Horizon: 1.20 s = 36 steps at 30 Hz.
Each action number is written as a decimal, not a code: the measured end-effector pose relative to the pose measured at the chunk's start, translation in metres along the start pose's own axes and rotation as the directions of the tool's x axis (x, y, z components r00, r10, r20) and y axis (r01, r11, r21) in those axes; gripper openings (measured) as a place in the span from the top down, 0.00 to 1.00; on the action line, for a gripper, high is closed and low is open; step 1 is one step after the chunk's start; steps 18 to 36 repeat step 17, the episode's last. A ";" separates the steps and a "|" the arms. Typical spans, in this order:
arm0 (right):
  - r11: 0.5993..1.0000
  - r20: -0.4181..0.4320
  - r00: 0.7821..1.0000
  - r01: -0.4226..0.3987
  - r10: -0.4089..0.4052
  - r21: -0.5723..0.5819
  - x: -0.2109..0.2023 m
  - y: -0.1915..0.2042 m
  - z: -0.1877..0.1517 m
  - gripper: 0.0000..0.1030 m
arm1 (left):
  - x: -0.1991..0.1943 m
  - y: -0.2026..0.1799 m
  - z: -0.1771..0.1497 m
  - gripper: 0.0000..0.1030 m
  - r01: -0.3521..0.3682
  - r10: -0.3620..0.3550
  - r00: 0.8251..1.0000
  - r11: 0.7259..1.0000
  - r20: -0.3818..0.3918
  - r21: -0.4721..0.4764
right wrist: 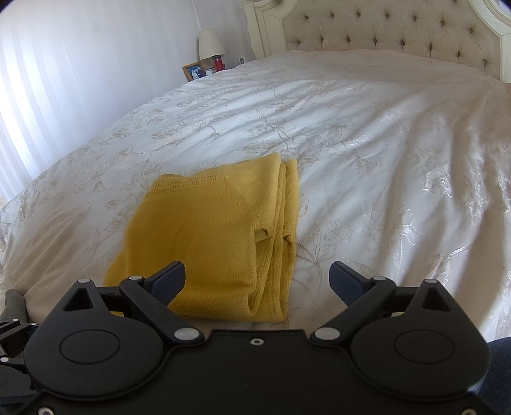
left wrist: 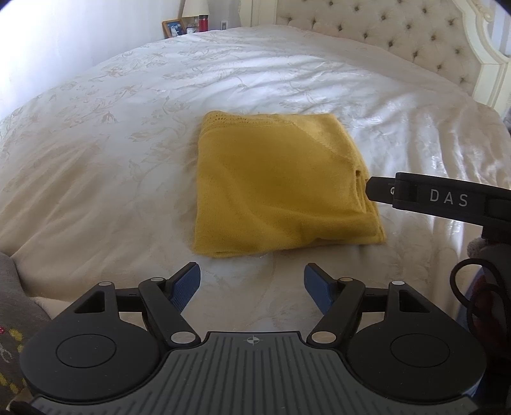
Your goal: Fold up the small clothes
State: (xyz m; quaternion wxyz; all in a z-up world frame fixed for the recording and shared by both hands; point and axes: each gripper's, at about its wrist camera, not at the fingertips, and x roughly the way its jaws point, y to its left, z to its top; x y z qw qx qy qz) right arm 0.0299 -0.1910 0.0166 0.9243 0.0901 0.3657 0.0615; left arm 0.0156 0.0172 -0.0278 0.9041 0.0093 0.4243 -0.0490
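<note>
A yellow knit garment (left wrist: 274, 188) lies folded into a flat rectangle on the white bedspread (left wrist: 111, 134). It also shows in the right wrist view (right wrist: 210, 242), with stacked folded edges along its right side. My left gripper (left wrist: 252, 282) is open and empty, just short of the garment's near edge. My right gripper (right wrist: 257, 281) is open and empty, above the garment's near right corner. The right gripper's black finger (left wrist: 380, 190) shows in the left wrist view at the garment's right edge.
A tufted cream headboard (right wrist: 399, 28) stands at the far end of the bed. A nightstand at the far left holds a lamp (right wrist: 210, 44), a picture frame (right wrist: 194, 71) and a red bottle (right wrist: 217, 62). Grey cloth (left wrist: 12, 306) lies at the near left edge.
</note>
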 end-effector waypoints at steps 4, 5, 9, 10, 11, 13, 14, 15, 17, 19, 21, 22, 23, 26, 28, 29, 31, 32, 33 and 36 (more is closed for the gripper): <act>1.000 0.000 1.000 0.000 0.000 0.000 0.000 0.000 0.000 0.06 | 0.000 -0.001 0.000 0.32 0.001 -0.001 1.000 1.000 0.005 0.003; 1.000 0.000 1.000 0.000 0.000 0.000 0.000 0.000 0.000 0.06 | -0.001 -0.001 0.000 0.32 0.002 -0.002 1.000 1.000 0.005 0.004; 1.000 -0.001 1.000 0.000 0.000 0.002 0.000 -0.001 -0.001 0.06 | -0.002 -0.002 0.000 0.32 0.003 -0.003 1.000 1.000 0.011 0.005; 1.000 -0.001 1.000 0.000 0.000 0.002 0.000 0.000 -0.001 0.06 | -0.002 -0.002 0.000 0.32 0.002 -0.002 1.000 1.000 0.012 0.005; 1.000 -0.001 1.000 0.001 -0.001 0.003 0.000 0.000 -0.001 0.06 | -0.002 -0.002 0.000 0.32 0.002 -0.002 1.000 1.000 0.014 0.005; 1.000 -0.002 1.000 0.001 -0.001 0.003 0.000 -0.001 -0.001 0.06 | -0.002 -0.002 0.000 0.32 -0.001 0.001 1.000 1.000 0.016 0.002; 1.000 -0.003 1.000 0.001 -0.001 0.004 0.001 0.000 -0.001 0.06 | -0.002 -0.002 0.000 0.32 -0.001 0.001 1.000 1.000 0.016 0.002; 1.000 -0.003 1.000 0.002 -0.002 0.004 0.001 0.000 -0.002 0.06 | -0.002 -0.002 0.000 0.32 -0.004 0.004 1.000 1.000 0.017 0.001; 1.000 -0.003 1.000 0.002 -0.002 0.005 0.001 0.000 -0.002 0.06 | -0.003 -0.002 0.000 0.32 -0.008 0.008 1.000 1.000 0.022 0.005; 1.000 -0.003 1.000 0.002 -0.002 0.005 0.001 0.000 -0.002 0.06 | -0.003 -0.002 0.000 0.32 -0.008 0.008 1.000 1.000 0.022 0.005; 1.000 -0.003 1.000 0.002 -0.002 0.005 0.001 0.000 -0.002 0.06 | -0.003 -0.002 0.000 0.32 -0.008 0.008 1.000 1.000 0.022 0.005; 1.000 -0.003 1.000 0.002 -0.002 0.005 0.001 0.000 -0.002 0.06 | -0.003 -0.002 0.000 0.32 -0.008 0.008 1.000 1.000 0.022 0.005; 1.000 -0.003 1.000 0.002 -0.002 0.005 0.001 0.000 -0.002 0.06 | -0.003 -0.002 0.000 0.32 -0.008 0.008 1.000 1.000 0.022 0.005; 1.000 -0.003 1.000 0.002 -0.002 0.005 0.001 0.000 -0.002 0.06 | -0.003 -0.002 0.000 0.32 -0.008 0.008 1.000 1.000 0.022 0.005; 1.000 -0.003 1.000 0.002 -0.002 0.005 0.001 0.000 -0.002 0.06 | -0.003 -0.002 0.000 0.32 -0.008 0.008 1.000 1.000 0.022 0.005; 1.000 -0.003 1.000 0.002 -0.002 0.005 0.001 0.000 -0.002 0.06 | -0.003 -0.002 0.000 0.32 -0.008 0.008 1.000 1.000 0.022 0.005; 1.000 -0.003 1.000 0.002 -0.002 0.005 0.001 0.000 -0.002 0.06 | -0.003 -0.002 0.000 0.32 -0.008 0.008 1.000 1.000 0.022 0.005; 1.000 -0.003 1.000 0.002 -0.002 0.005 0.001 0.000 -0.002 0.06 | -0.003 -0.002 0.000 0.32 -0.008 0.008 1.000 1.000 0.022 0.005; 1.000 -0.003 1.000 0.002 -0.002 0.005 0.001 0.000 -0.002 0.06 | -0.003 -0.002 0.000 0.32 -0.008 0.008 1.000 1.000 0.022 0.005; 1.000 -0.003 1.000 0.002 -0.002 0.005 0.001 0.000 -0.002 0.06 | -0.003 -0.002 0.000 0.32 -0.008 0.008 1.000 1.000 0.022 0.005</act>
